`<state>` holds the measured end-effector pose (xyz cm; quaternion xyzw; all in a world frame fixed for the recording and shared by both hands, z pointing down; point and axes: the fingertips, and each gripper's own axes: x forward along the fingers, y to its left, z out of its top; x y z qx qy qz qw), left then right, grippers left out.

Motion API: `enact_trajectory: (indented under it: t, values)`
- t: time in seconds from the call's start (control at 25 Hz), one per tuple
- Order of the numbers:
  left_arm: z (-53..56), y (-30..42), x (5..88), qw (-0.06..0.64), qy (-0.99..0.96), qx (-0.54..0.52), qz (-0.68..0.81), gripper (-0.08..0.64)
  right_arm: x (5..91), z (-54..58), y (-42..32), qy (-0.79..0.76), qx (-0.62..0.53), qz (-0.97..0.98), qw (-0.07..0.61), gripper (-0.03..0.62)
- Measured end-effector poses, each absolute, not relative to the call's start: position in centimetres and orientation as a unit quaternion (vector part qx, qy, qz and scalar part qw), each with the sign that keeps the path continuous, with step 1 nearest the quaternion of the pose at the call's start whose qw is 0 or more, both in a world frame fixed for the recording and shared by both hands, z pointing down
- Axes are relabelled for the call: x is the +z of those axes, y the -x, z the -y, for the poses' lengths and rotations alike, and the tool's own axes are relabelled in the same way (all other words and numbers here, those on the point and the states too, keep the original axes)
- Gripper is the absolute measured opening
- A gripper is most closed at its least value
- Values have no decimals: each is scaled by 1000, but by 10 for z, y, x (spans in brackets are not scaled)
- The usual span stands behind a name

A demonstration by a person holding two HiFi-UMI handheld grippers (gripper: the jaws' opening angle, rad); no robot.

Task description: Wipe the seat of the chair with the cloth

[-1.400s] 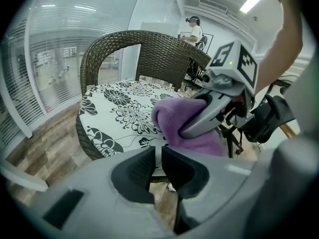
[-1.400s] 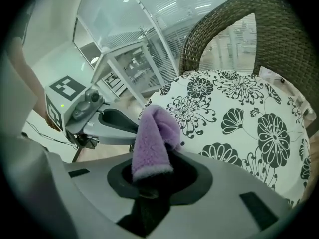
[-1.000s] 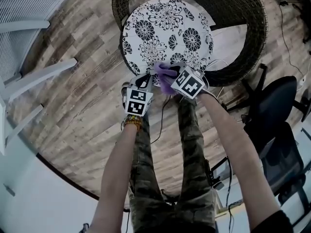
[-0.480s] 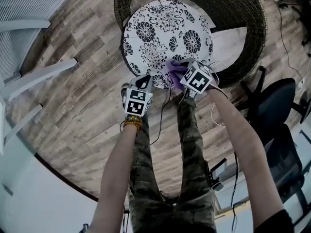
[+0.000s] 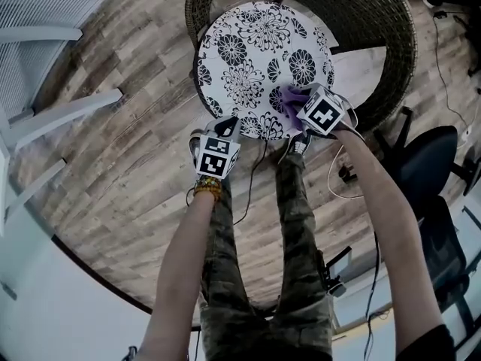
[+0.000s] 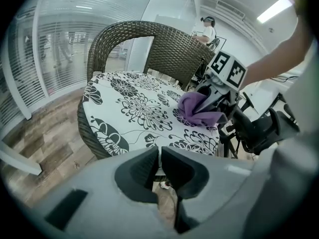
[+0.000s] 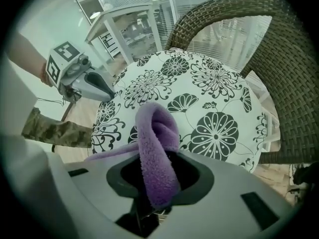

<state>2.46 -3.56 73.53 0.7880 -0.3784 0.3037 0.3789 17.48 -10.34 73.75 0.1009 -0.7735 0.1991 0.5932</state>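
Note:
The chair's round seat (image 5: 255,51), a white cushion with black flowers, fills the top of the head view. My right gripper (image 5: 297,102) is shut on a purple cloth (image 5: 290,98) and holds it against the seat's front right part. In the right gripper view the cloth (image 7: 157,148) loops out from between the jaws over the seat (image 7: 214,93). My left gripper (image 5: 228,125) hangs at the seat's front edge, shut and holding nothing. The left gripper view shows its jaws together (image 6: 159,166), with the cloth (image 6: 197,108) off to the right.
A dark wicker backrest (image 5: 361,21) curves round the far and right side of the seat. A black office chair (image 5: 428,164) stands to the right, white slatted furniture (image 5: 60,119) to the left. Cables (image 5: 338,171) trail on the wooden floor by the person's legs.
The right gripper has slid the cloth to the right along the front of the seat, from near its front middle towards the right edge. The left gripper has stayed put.

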Motion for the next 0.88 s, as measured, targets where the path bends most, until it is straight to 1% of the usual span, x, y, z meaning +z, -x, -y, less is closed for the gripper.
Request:
enact_trajectory:
  t: [0.52, 0.72, 0.8, 0.88]
  values:
    - [35, -24, 737, 385, -790, 298, 373, 31, 743, 143, -228, -217, 237, 701, 636, 117]
    - [36, -25, 736, 387, -790, 299, 370, 31, 734, 170, -246, -264, 220, 672, 656, 114]
    - [36, -25, 735, 379, -794, 304, 367, 31, 728, 181, -249, -290, 217, 669, 649, 102]
    - [36, -25, 729, 356, -803, 306, 368, 32, 720, 187, -248, -314, 220, 679, 626, 97]
